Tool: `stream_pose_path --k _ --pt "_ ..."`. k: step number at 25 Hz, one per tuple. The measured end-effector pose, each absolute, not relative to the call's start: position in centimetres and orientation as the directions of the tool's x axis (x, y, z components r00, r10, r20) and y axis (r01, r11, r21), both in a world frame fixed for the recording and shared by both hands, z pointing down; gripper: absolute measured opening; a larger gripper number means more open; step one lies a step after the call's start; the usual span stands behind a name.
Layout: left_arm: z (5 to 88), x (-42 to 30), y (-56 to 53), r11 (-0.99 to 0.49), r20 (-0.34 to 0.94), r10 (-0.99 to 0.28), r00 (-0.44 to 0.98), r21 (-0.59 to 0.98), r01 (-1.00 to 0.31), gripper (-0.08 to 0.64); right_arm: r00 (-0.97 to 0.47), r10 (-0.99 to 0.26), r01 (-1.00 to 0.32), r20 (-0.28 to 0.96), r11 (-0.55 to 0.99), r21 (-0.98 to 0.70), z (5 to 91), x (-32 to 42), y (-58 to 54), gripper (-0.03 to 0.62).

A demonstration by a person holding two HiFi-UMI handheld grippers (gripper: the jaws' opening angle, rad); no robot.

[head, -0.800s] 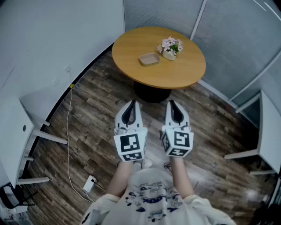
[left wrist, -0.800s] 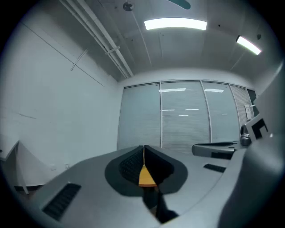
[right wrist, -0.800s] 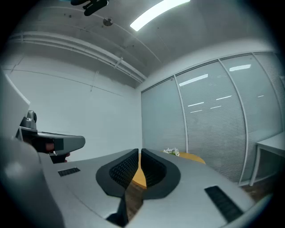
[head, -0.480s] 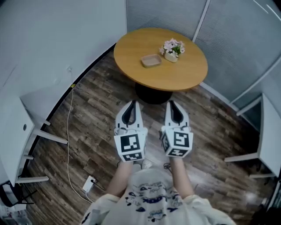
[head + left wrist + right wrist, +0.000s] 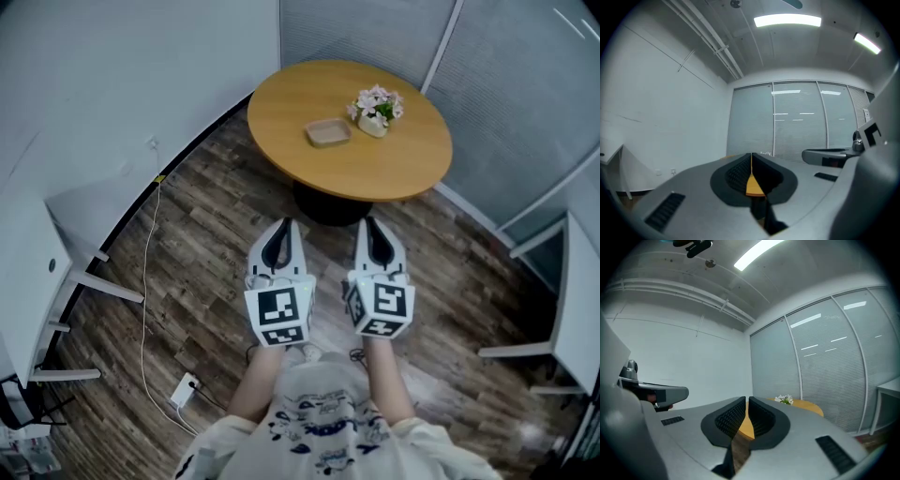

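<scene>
A round wooden table stands ahead of me, with a small pot of pink flowers and a shallow tan tray on it. My left gripper and right gripper are held side by side at waist height over the floor, short of the table's near edge. Both are shut with nothing between the jaws. In the right gripper view the flowers and the table top show beyond the gripper. The left gripper points at the blinds.
White desks stand at the left and the right. A white cable runs along the wood floor to a plug. Glass partitions with blinds close in behind the table.
The head view has drifted slightly, so the table sits a little more to the right. Both grippers keep the same pose, shut and side by side.
</scene>
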State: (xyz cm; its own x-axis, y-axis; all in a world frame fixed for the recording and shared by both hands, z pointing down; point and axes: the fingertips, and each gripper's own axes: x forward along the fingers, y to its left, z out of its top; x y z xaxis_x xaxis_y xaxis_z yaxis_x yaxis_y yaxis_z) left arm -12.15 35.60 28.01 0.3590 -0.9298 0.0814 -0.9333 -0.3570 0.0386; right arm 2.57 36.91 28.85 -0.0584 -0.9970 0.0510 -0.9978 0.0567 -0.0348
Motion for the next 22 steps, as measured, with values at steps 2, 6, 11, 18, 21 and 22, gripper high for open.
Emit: stream_pose_path --k 2,6,11,18,21,22 --pt "28.2 -11.9 35.3 -0.352 0.086 -0.931 0.354 0.039 -0.935 0.008 -0.053 -0.997 -0.998 0.059 0.051 -0.037 29.3 3.2 36.5 0.021" --pt "28.6 -11.6 33.9 -0.347 0.099 -0.932 0.350 0.040 -0.937 0.008 -0.059 -0.995 -0.997 0.077 0.056 -0.044 29.8 3.5 35.0 0.021" --pt "28.9 -11.1 31.3 -0.347 0.100 -0.931 0.350 0.047 -0.937 0.008 -0.058 -0.995 -0.998 0.083 0.054 -0.044 30.0 4.0 32.6 0.021" --pt "29.6 -10.2 25.7 -0.362 0.103 -0.925 0.366 0.050 -0.931 0.008 -0.044 -0.995 -0.998 0.088 0.040 -0.041 30.7 4.8 27.2 0.021" --pt "29.5 -9.9 22.6 -0.370 0.103 -0.922 0.374 0.052 -0.927 0.008 -0.037 -0.996 -0.999 0.085 0.034 -0.037 30.6 5.1 24.2 0.021" --pt "29.5 -9.7 21.5 -0.373 0.104 -0.921 0.376 0.054 -0.926 0.008 -0.036 -0.996 -0.999 0.084 0.033 -0.038 30.4 5.2 23.2 0.021"
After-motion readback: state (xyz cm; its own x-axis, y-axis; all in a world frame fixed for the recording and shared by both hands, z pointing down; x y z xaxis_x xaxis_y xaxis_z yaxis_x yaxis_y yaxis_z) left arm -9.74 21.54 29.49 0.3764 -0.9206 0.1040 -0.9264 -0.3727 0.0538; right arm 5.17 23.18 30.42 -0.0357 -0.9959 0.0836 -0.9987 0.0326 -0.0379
